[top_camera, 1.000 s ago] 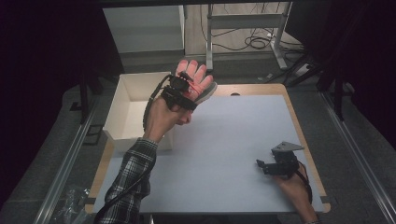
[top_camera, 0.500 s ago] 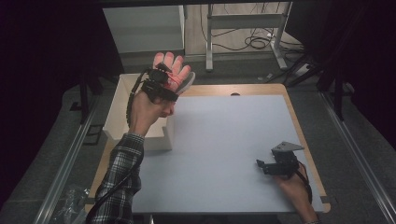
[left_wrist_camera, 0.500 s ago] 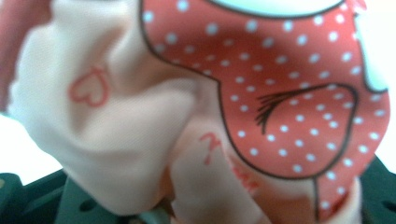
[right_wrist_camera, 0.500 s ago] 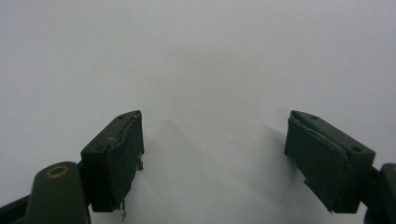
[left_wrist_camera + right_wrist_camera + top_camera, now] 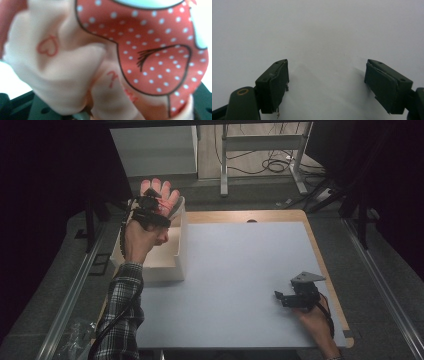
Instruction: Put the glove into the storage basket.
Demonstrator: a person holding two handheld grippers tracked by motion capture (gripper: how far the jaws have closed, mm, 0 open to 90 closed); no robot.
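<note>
Cloth glove (image 5: 161, 200) in left hand-held gripper (image 5: 150, 209) over white box (image 5: 176, 265) | right hand-held gripper (image 5: 285, 297) wide

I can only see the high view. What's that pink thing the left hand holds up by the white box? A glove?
Observer: It looks like one. Close up, the glove is soft peach cloth with a red patch covered in white dots.
Operator: Any pictures on it?
Observer: A small red heart outline, and lashes drawn in black on the patch.
Operator: Is the other gripper holding anything?
Observer: No. The right gripper has its jaws wide apart, with bare table between them.
</note>
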